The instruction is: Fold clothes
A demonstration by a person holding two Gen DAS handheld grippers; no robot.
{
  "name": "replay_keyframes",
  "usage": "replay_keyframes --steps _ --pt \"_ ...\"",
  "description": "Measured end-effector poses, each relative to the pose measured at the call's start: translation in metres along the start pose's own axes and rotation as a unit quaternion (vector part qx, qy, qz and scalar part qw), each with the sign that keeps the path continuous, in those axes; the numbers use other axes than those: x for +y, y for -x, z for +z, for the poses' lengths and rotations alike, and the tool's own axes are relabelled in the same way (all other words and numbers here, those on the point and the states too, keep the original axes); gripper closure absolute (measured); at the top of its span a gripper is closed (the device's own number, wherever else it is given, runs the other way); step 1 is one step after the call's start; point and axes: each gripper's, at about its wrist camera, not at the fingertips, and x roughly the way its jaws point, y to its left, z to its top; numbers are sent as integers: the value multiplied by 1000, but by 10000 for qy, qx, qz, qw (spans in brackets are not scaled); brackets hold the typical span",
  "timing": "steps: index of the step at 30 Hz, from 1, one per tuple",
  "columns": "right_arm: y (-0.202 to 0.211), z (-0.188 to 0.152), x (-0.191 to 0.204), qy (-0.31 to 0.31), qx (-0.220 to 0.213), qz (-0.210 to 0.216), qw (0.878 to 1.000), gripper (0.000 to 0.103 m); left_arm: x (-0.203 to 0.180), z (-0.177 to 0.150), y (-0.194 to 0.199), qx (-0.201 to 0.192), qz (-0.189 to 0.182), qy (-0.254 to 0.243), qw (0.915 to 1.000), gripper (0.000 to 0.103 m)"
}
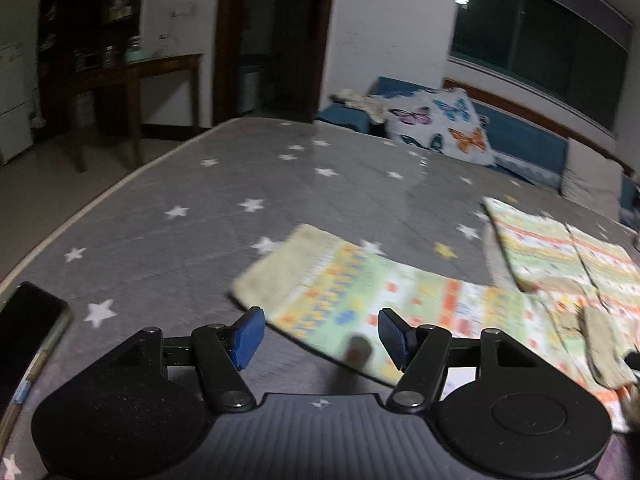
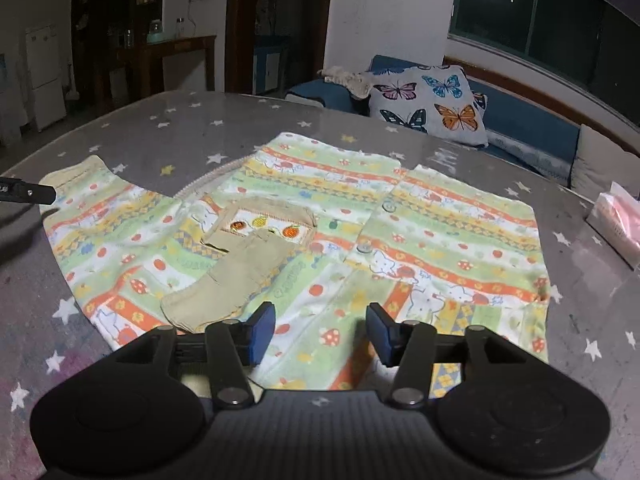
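A small patterned child's top with green, yellow and orange stripes lies flat on the grey star-print table cover. A beige collar flap lies folded on its front. Its left sleeve stretches out toward the left. My left gripper is open and empty, just above the sleeve's near edge. My right gripper is open and empty, over the garment's near hem. The left gripper's tip shows at the far left of the right wrist view, by the sleeve cuff.
A dark phone lies at the table's left edge. A pink tissue pack sits at the right. A butterfly cushion rests on a blue sofa behind the table. A wooden side table stands far left.
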Motion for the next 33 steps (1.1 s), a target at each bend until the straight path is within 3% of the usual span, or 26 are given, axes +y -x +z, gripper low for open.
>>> replay_keyframes --steps 4,10,15,18,21,25,28,33 --pt "-2 -1 1 15 43 -9 10000 50 14 5 -9 4 127 265 9996 41" --pt "4 0 -1 -1 -12 36 10000 47 25 7 -16 42 185 403 9990 54" --pt "10 0 -1 -32 -42 67 10000 47 30 10 -19 41 185 520 9985 88" --pt "17 0 -2 -96 -82 134 9998 47 29 14 -12 -8 -27 659 9978 96" --pt "24 2 -5 -174 -128 174 9996 47 16 23 1 -127 -370 647 9971 98" --pt "32 2 -13 -381 -166 265 9988 47 -21 37 26 -285 -1145 472 9919 101" --pt "37 1 -23 -586 -186 326 9976 48 -57 42 42 -340 -1737 192 9840 101" --pt "47 -4 -42 -933 -229 312 9949 48 -126 34 62 -266 -2605 -452 9641 102"
